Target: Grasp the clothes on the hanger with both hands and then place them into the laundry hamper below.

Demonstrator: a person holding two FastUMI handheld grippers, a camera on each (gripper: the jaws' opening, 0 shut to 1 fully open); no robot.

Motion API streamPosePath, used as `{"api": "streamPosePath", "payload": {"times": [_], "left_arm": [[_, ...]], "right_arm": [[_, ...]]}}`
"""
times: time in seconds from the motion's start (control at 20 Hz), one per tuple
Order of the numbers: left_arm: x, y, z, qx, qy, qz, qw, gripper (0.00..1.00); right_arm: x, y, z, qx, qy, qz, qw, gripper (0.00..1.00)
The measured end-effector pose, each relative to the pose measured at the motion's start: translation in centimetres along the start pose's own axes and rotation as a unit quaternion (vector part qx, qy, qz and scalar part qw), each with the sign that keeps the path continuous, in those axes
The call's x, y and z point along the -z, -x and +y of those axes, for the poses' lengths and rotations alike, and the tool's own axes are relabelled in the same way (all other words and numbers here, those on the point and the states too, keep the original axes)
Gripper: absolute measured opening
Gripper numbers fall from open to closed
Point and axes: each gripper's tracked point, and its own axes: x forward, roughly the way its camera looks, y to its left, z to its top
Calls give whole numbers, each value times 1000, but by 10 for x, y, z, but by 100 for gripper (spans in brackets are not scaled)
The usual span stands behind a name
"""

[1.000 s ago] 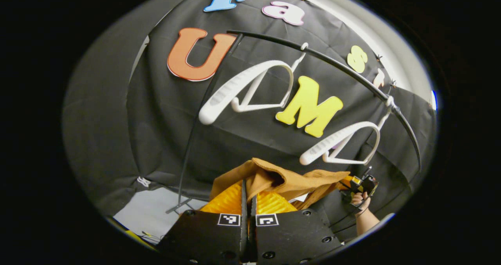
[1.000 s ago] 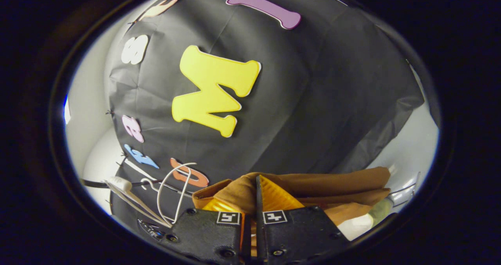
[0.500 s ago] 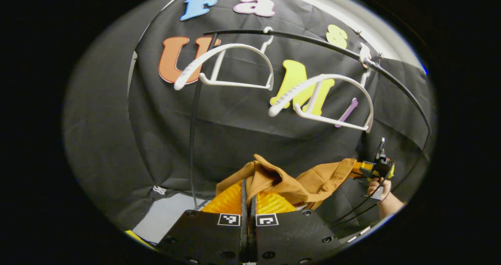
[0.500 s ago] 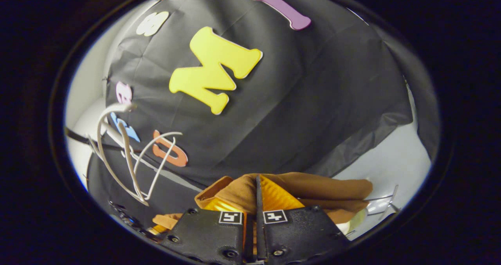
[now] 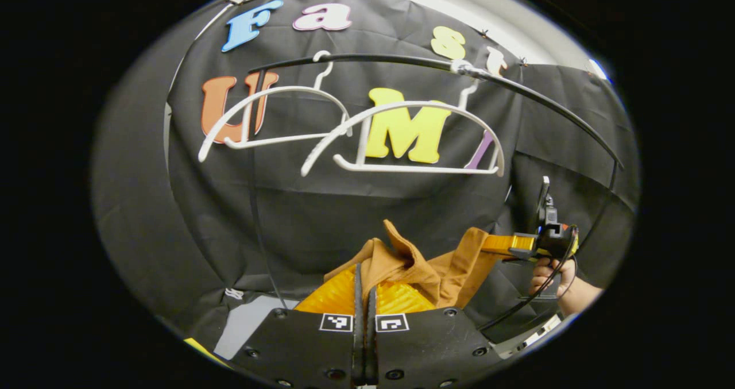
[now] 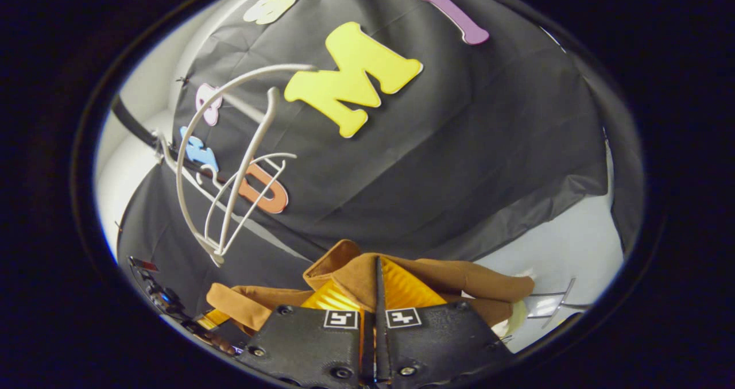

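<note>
Black cloth (image 5: pixel 356 216) walled the booth ahead of both tools, with pale wall (image 5: pixel 494 10) showing above it and a pale floor (image 6: pixel 568 245) past its lower right edge in the right gripper view.

A dark rail (image 5: pixel 517 93) arched across the cloth above the left tool (image 5: pixel 364 280). Two white hangers hung from it, both bare: the left hanger (image 5: pixel 270 116) and the right hanger (image 5: pixel 413 142), their ends overlapping. Below the hangers and above the tools the space was open, backed by cloth alone. A thin dark upright (image 5: pixel 255 205) ran down from the rail, left of the left tool.

The left tool's fingers were together, clamped on a fold of the brown shirt (image 5: pixel 413 265), which bunched just ahead of its tips. The shirt stretched rightward to the right tool (image 5: pixel 499 244), held off to the right by a hand (image 5: pixel 545 274) and gripping the shirt's far end.

In the right gripper view the right tool (image 6: pixel 376 282) was likewise closed tight on the shirt (image 6: pixel 459 277), the fabric draped over and to both sides of its tips. The shirt trailed left toward the other tool (image 6: pixel 215 319) at the lower left edge. The hangers (image 6: pixel 229 165) appeared edge-on, up and to the left. A thin metal frame (image 6: pixel 554 303) stood at the lower right, beside the shirt's end; I could not tell what it belonged to.
</note>
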Motion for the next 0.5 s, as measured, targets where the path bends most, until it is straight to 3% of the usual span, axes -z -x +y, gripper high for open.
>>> {"api": "streamPosePath", "payload": {"times": [0.05,0.1,0.15,0.45,0.5], "left_arm": [[0,2,-5,6,2,0,1000,0],[-1,4,-9,8,3,-1,1000,5],[-1,7,-9,9,4,-5,1000,0],[0,10,-23,9,-8,-10,1000,0],[0,10,-27,12,-11,-10,1000,5]], "right_arm": [[6,0,5,-4,-1,3,1000,0],[13,1,10,-10,5,8,1000,5],[20,2,15,-13,11,9,1000,5],[48,9,58,-47,33,24,998,5],[51,8,67,-55,37,27,997,5]]}}
